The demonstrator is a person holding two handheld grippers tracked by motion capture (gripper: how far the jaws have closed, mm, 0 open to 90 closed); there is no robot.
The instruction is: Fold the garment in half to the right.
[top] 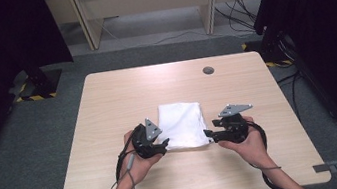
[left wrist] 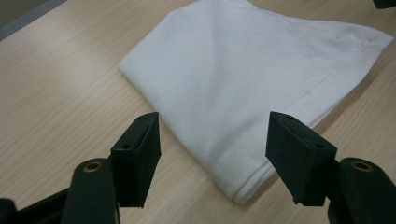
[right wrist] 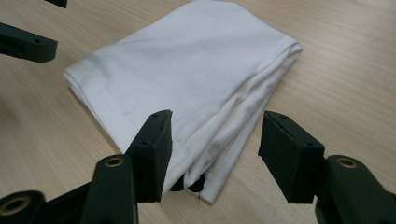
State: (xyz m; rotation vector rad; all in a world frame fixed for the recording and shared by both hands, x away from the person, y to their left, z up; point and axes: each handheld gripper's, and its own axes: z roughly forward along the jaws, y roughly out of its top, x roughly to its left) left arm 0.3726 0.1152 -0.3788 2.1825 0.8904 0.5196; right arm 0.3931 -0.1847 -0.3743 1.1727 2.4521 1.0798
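Folded white cloth [top: 182, 124] laid flat on worktop [top: 106, 98]. Left hand-held gripper [left wrist: 212, 140] and right hand-held gripper [right wrist: 215, 135] both spread apart at near corners, nothing clamped.

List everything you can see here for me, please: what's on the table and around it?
folded cloth: one, white, near middle of the table, between the two grippers
table: one, light wood, centre of the room
round cap: one, grey, set in the tabletop at the far side
desk: one, pale wood, behind the table
cables: several, black, on the floor at the far right
left gripper: one, black, jaws open at the cloth's near left corner
right gripper: one, black, jaws open at the near right corner
hands: two, holding the grippers
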